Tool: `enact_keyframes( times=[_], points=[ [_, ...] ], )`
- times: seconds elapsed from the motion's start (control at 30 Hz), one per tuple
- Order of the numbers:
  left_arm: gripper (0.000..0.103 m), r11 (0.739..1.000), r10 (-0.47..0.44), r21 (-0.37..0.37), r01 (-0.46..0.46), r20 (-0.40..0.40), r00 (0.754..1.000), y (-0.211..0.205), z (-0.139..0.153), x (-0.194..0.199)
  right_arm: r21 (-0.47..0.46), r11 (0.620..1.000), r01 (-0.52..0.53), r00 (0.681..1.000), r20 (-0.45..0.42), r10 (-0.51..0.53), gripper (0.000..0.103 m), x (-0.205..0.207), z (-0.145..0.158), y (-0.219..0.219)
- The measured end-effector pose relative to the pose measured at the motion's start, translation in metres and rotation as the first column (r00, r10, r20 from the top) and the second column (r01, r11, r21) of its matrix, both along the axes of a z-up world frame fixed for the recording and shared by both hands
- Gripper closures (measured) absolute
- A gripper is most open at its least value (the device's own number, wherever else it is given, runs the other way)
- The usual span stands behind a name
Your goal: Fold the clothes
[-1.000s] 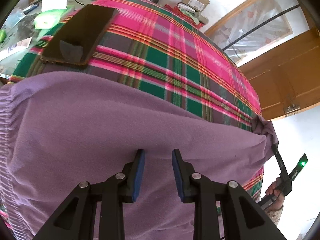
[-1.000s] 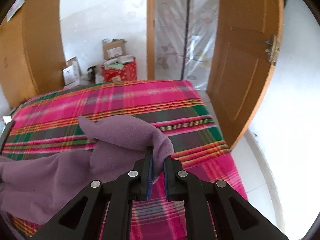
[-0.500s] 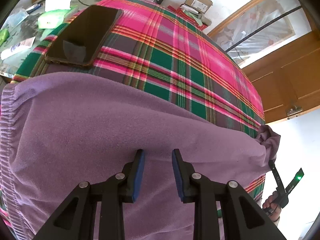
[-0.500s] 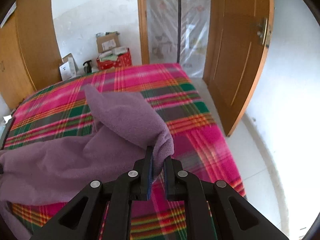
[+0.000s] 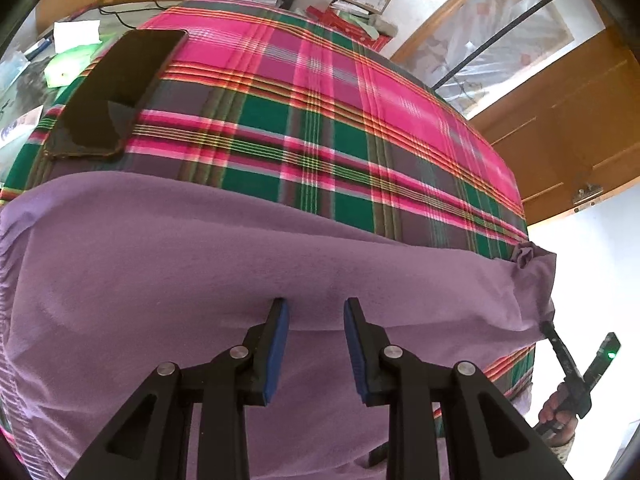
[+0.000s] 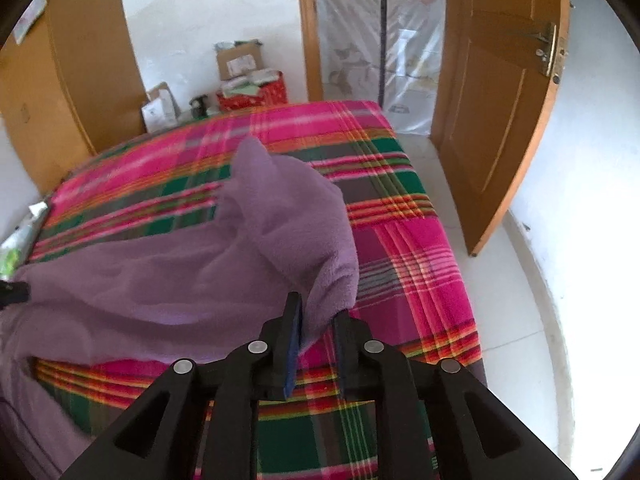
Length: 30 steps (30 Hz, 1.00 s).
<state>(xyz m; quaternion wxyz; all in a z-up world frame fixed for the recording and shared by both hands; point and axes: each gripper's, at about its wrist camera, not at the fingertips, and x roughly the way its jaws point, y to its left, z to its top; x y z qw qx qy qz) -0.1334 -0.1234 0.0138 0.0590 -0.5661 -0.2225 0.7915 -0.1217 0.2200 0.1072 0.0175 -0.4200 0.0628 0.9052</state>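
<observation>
A purple fleece garment [image 5: 200,260] lies spread over the near part of a pink-and-green plaid cloth [image 5: 320,128]. Its gathered elastic edge [image 5: 8,280] is at the left. My left gripper [image 5: 316,304] hovers open just above the garment's middle, with only fabric below it. My right gripper [image 6: 318,308] has the garment's end [image 6: 304,216] between its jaws, which are opening; the fleece still fills the gap at the tips. That end drapes back over itself near the plaid's right edge. In the left wrist view a hand [image 5: 560,408] holds the right gripper beyond the garment's far right corner.
A dark phone [image 5: 116,92] lies on the plaid at the far left, beyond the garment. Papers and clutter [image 5: 64,52] sit past it. Cardboard boxes [image 6: 240,64] stand on the floor behind, and a wooden door [image 6: 500,120] stands ajar at the right over white floor [image 6: 540,320].
My right gripper carried the garment's end toward the plaid's right edge, stretching the fleece out, and its jaws have parted a little. My left gripper stayed open and shifted slightly over the garment.
</observation>
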Motion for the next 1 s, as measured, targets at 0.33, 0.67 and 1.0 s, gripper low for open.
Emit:
enact_keyframes(
  times=[0.33, 0.67, 1.0],
  points=[
    [0.074, 0.999, -0.045, -0.028, 0.045, 0.001, 0.999, 0.018, -0.001, -0.012, -0.139, 0.990, -0.023, 0.996, -0.089, 0.010, 0.078, 0.010, 0.025, 0.027],
    [0.074, 0.997, -0.063, -0.051, 0.064, 0.011, 0.998, 0.031, -0.003, -0.025, -0.259, 0.966, 0.018, 0.998, -0.049, -0.031, 0.064, -0.053, -0.003, 0.068],
    [0.074, 0.994, -0.091, -0.057, 0.092, 0.011, 0.996, 0.047, -0.002, -0.037, -0.368, 0.929, -0.042, 0.998, 0.020, 0.053, 0.061, -0.087, -0.037, 0.062]
  ],
)
